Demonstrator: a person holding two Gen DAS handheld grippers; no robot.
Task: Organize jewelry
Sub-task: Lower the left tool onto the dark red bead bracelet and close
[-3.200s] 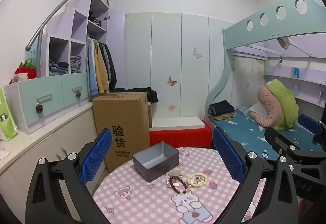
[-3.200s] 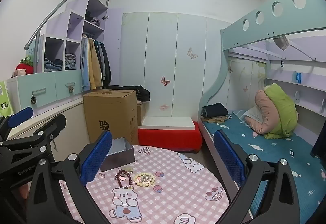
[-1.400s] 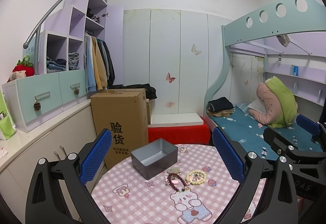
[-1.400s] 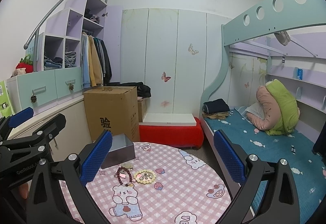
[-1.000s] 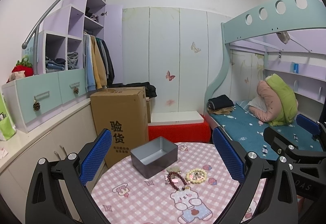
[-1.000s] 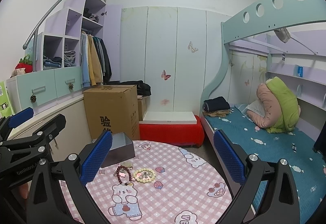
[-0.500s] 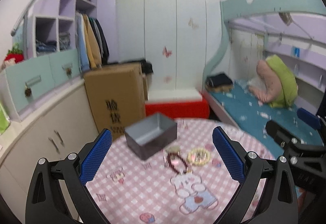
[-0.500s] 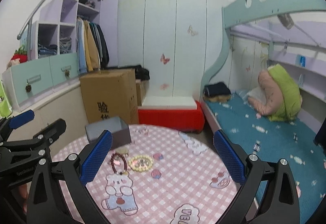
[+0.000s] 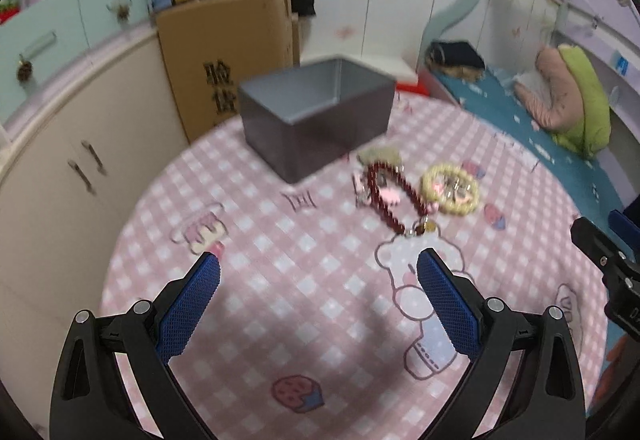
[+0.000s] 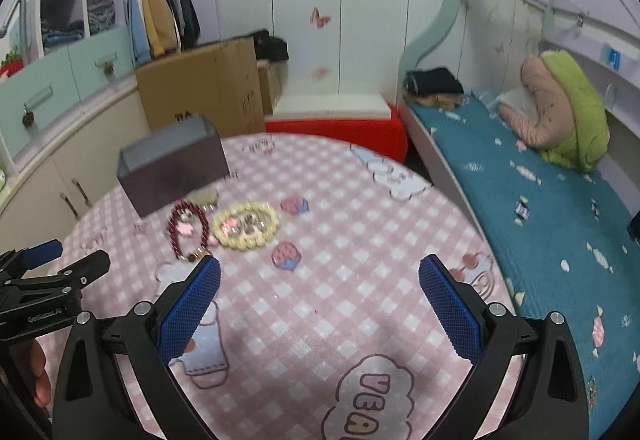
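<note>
A grey open metal box (image 9: 316, 116) stands at the far side of a round table with a pink checked cloth (image 9: 280, 280). In front of it lie a dark red bead bracelet (image 9: 394, 200), a pale yellow bead bracelet (image 9: 450, 190) and a small pale piece (image 9: 380, 155). My left gripper (image 9: 318, 304) is open and empty, above the cloth, short of the jewelry. My right gripper (image 10: 318, 300) is open and empty, right of the bracelets (image 10: 244, 224). The box also shows in the right wrist view (image 10: 174, 168).
A cardboard box (image 9: 228, 52) stands behind the table. White cabinets (image 9: 60, 144) are on the left. A bunk bed with a blue cover (image 10: 540, 208) lies to the right. A red step (image 10: 340, 128) sits at the back.
Both grippers have tilted down and moved forward toward the table. The box and bracelets now look larger and closer. Both stay open.
</note>
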